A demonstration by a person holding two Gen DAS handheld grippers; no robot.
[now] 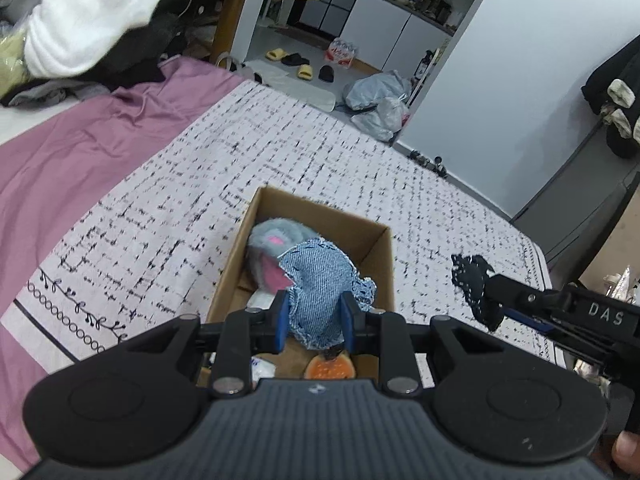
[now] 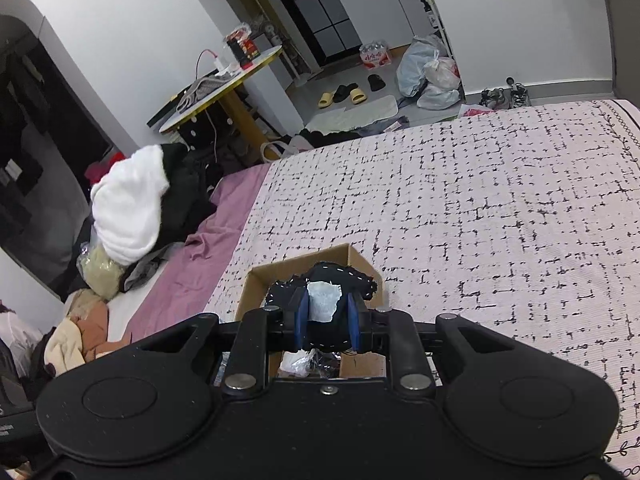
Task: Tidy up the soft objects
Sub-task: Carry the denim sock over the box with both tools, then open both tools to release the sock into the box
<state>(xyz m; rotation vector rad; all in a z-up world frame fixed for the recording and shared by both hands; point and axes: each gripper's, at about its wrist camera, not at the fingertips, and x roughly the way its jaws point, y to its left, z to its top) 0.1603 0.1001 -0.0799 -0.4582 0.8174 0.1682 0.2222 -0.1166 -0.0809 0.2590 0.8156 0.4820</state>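
The left claw (image 1: 313, 322) is pinching a blue denim soft piece (image 1: 324, 292) between its blue pads, holding it over the open cardboard box (image 1: 382, 268) that is sitting on the checked bedspread (image 1: 160, 208). It is probably being held there so that it will drop straight in once the pads part. A grey plush toy (image 1: 276, 244) with pink patches is already lying inside the box, with an orange item (image 1: 330, 368) nearer the camera, so the box is evidently serving as the collecting place for the soft things.

The right claw (image 2: 326, 322) is closed on a dark stitched soft piece (image 2: 320, 280) with a pale patch, and in its own view it is hovering over the near end of the same box. From the left view that dark piece is hanging to the right of the box rim, so whether it is truly above the opening is hard to judge through the fisheye lens.

Both pieces are being carried clear of the bed, not touching it. Clothes (image 2: 128, 200) are piled at the far side of the bed, well apart from the box.
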